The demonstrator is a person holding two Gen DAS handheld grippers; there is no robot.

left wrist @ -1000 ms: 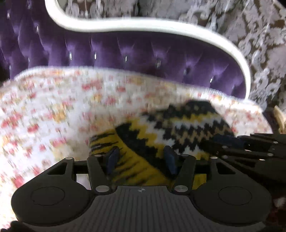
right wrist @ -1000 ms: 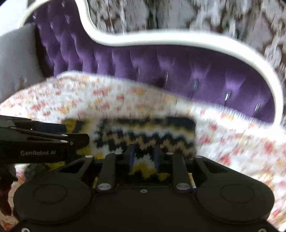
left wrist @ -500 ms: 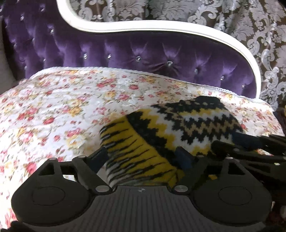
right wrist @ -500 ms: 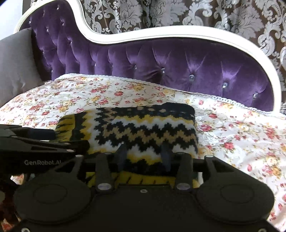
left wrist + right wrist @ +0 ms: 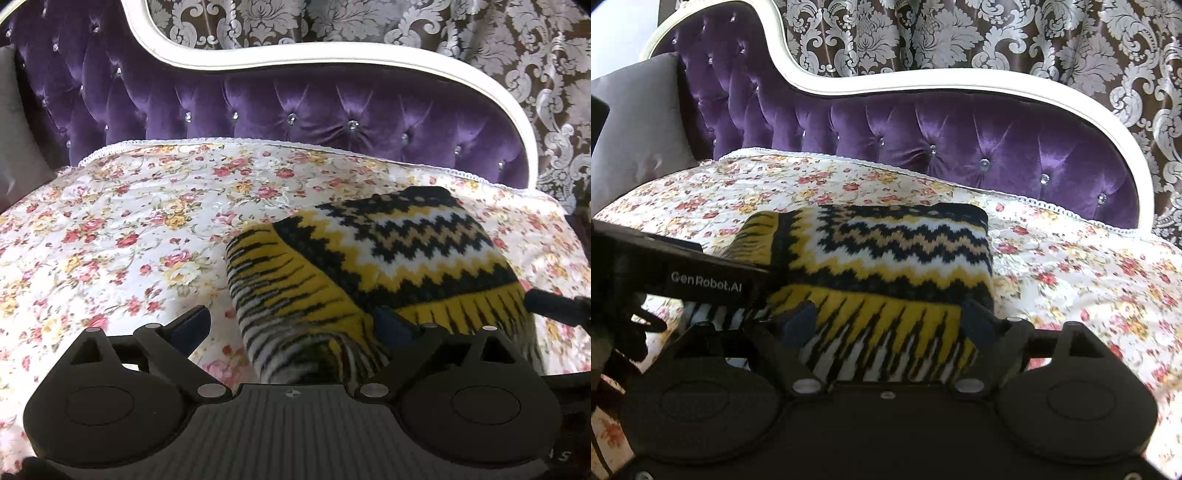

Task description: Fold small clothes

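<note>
Nearest, the left gripper [image 5: 291, 332] and right gripper [image 5: 886, 325] both have jaws spreading apart, the folded knit [image 5: 886, 266] between their fingers but unpinched. It lies on the floral cover [image 5: 129, 229]. Behind rises the purple sofa back [image 5: 960, 133].
</note>
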